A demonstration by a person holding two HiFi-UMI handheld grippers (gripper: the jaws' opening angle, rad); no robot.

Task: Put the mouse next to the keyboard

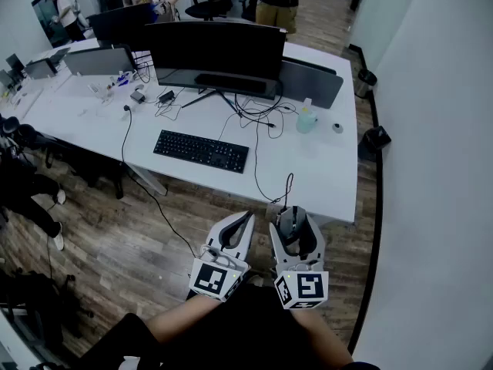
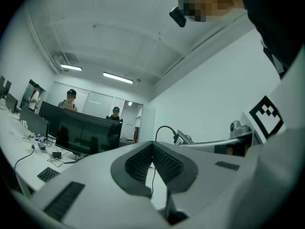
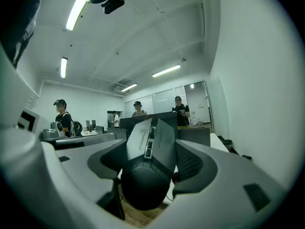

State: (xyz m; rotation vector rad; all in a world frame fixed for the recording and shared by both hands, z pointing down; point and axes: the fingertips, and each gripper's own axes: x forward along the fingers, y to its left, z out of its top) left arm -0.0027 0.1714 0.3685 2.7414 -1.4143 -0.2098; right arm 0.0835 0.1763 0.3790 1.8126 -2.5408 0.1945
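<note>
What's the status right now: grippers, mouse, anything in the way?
Left gripper jaws together, empty. Right gripper shut on mouse, held off the desk's near edge. Keyboard on desk, ahead-left. Only the mouse's cable trails beside it.

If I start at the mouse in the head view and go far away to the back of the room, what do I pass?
mouse → keyboard → big dark monitor → person standing at the back
</note>
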